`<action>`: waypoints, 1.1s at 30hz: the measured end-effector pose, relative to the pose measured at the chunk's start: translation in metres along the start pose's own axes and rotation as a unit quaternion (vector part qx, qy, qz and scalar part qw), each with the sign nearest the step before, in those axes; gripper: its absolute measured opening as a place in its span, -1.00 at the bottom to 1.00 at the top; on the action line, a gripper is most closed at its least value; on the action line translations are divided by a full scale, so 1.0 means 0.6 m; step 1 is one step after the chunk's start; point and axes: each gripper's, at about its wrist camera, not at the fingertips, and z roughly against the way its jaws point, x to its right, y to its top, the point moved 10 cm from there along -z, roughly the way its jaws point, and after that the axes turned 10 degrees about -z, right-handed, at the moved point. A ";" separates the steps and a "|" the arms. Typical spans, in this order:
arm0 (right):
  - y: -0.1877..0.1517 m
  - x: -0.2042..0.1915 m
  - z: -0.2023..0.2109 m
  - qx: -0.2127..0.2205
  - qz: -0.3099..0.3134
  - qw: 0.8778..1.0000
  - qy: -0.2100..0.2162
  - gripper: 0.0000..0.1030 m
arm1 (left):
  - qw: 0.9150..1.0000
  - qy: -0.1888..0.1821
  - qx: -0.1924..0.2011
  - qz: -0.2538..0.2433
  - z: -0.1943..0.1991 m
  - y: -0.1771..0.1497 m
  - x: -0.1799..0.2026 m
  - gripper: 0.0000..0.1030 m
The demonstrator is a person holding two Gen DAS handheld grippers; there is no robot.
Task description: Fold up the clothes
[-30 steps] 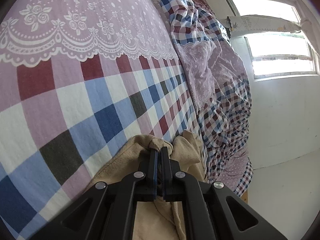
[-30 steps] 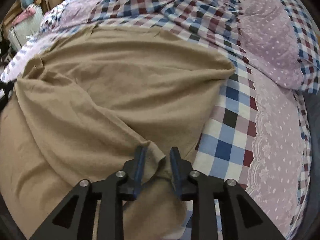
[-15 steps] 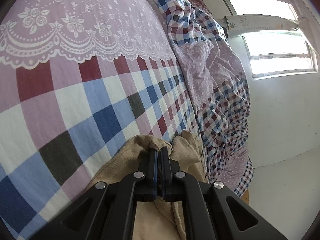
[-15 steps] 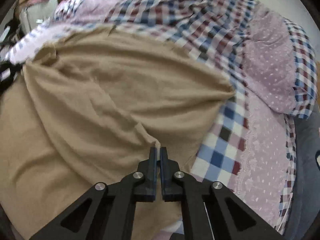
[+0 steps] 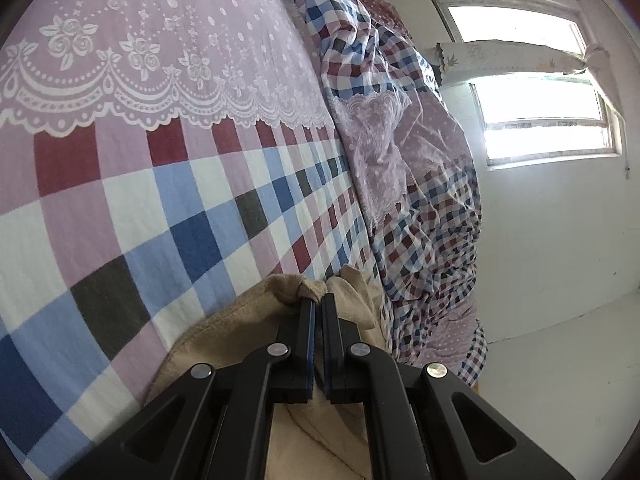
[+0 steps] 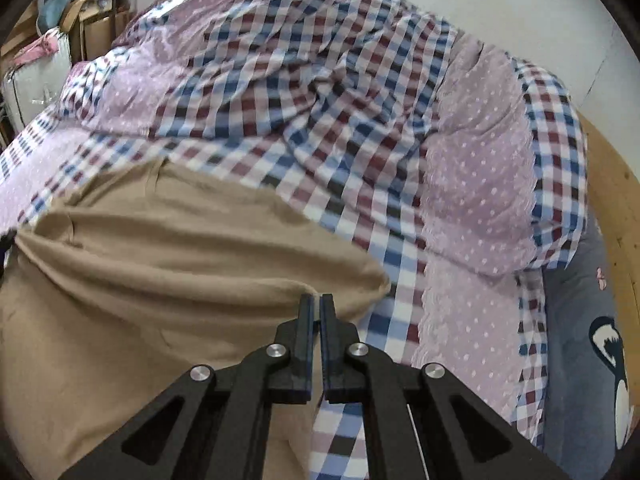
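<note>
Your left gripper (image 5: 318, 300) has its jaws pressed together on a bunched-up bit of the tan garment (image 5: 256, 312) — you can see the cloth puckering right at the tips, low over the checked bedsheet (image 5: 168, 208). Your right gripper (image 6: 317, 300) is pinched on another edge of the same tan garment (image 6: 160, 264), which lies spread across the bed with a fold sagging between the held edge and the rest. Behind it sits a crumpled checked quilt (image 6: 320, 80) — and off to the right, a dark blue pillow (image 6: 580, 360) beside the wooden bed frame (image 6: 616, 208).
</note>
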 end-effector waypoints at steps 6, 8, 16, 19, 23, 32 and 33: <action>-0.017 0.060 -0.112 -0.069 -0.098 0.991 -0.063 -0.75 | 1.000 0.010 -0.003 -0.008 -0.003 -0.002 0.000 -0.97; -0.033 0.060 -0.108 -0.059 -0.168 0.984 -0.003 -0.49 | 1.000 0.010 -0.002 -0.007 -0.003 -0.001 -0.001 -0.97; -0.128 0.011 -0.127 -0.090 -0.222 0.966 0.099 -0.32 | 1.000 0.017 -0.003 -0.017 -0.005 -0.004 0.000 -0.97; -0.144 0.002 -0.145 -0.104 -0.223 0.964 0.103 -0.32 | 1.000 0.018 -0.002 -0.018 -0.005 -0.004 0.001 -0.97; -0.144 0.000 -0.153 -0.103 -0.195 0.972 0.082 -1.00 | 1.000 0.022 -0.003 -0.020 -0.006 -0.004 0.001 -0.97; -0.144 0.038 -0.070 -0.047 -0.194 0.979 0.050 -1.00 | 0.999 0.024 -0.012 -0.030 0.003 -0.030 0.026 -0.97; -0.157 0.044 -0.074 -0.056 -0.197 0.978 0.043 -1.00 | 0.999 0.026 -0.017 -0.030 0.003 -0.036 0.026 -0.97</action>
